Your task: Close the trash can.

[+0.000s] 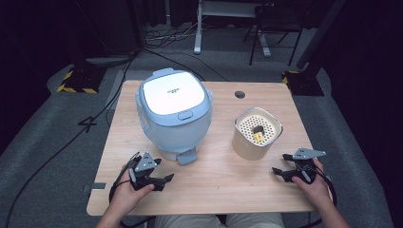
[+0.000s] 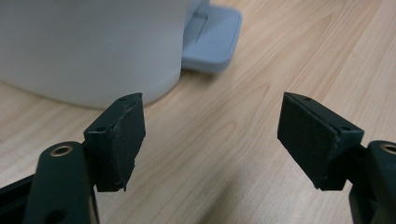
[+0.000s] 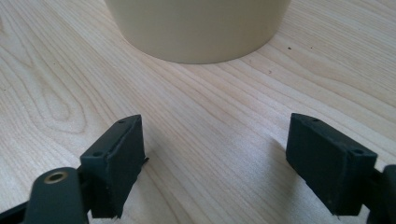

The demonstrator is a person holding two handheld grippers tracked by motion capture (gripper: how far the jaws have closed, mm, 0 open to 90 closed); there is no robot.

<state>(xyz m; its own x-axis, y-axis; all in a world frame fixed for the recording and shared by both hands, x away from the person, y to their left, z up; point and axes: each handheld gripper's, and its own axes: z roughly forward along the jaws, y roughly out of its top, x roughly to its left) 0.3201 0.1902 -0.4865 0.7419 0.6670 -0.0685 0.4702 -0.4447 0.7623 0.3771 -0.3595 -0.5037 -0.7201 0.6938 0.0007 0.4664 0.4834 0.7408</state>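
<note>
Though near the table's (image 1: 209, 199) front edge, both claws agape.

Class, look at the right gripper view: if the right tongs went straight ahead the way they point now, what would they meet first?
Most likely the cream container. The right tongs stand open over bare wooden table, aimed at the container's lower wall, with nothing between. Depth is hard to judge, so the tips might graze the tabletop first.
</note>
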